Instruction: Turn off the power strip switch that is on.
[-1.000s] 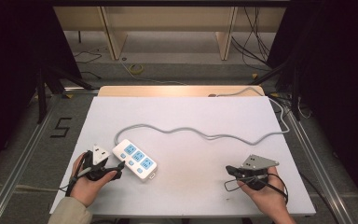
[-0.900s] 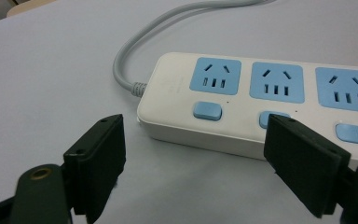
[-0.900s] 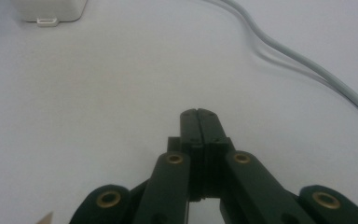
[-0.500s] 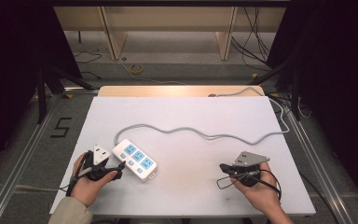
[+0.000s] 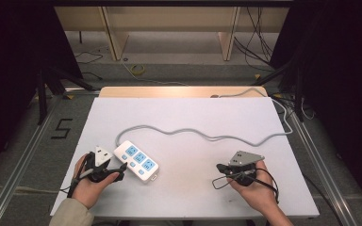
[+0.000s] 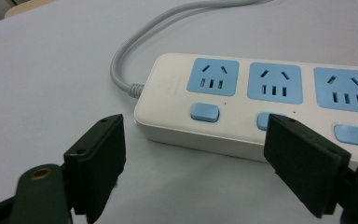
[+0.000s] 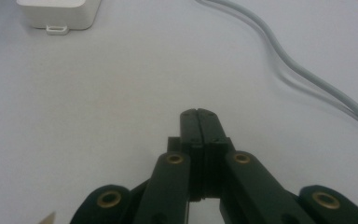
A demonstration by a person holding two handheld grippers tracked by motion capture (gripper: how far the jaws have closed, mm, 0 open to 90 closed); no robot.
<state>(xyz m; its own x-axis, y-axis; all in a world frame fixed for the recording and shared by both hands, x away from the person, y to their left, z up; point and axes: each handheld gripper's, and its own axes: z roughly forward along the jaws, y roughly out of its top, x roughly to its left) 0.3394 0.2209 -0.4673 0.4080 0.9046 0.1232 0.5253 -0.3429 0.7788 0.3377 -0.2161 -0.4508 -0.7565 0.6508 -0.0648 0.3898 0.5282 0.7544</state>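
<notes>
Left hand-held gripper [image 6: 193, 163]: your jaws stand wide apart, empty, just short of the power strip's near edge.
Right hand-held gripper [image 7: 198, 114]: your jaws are clenched together on nothing, well apart from the strip.
Power strip [image 5: 135, 160]: flat on the bench [image 5: 193, 117], its grey cable [image 5: 202, 135] snaking away.

We see a white table [image 5: 193, 117]. On it lies a power strip [image 5: 135, 160], near our side. Its grey cord [image 5: 202, 135] snakes across.
</notes>
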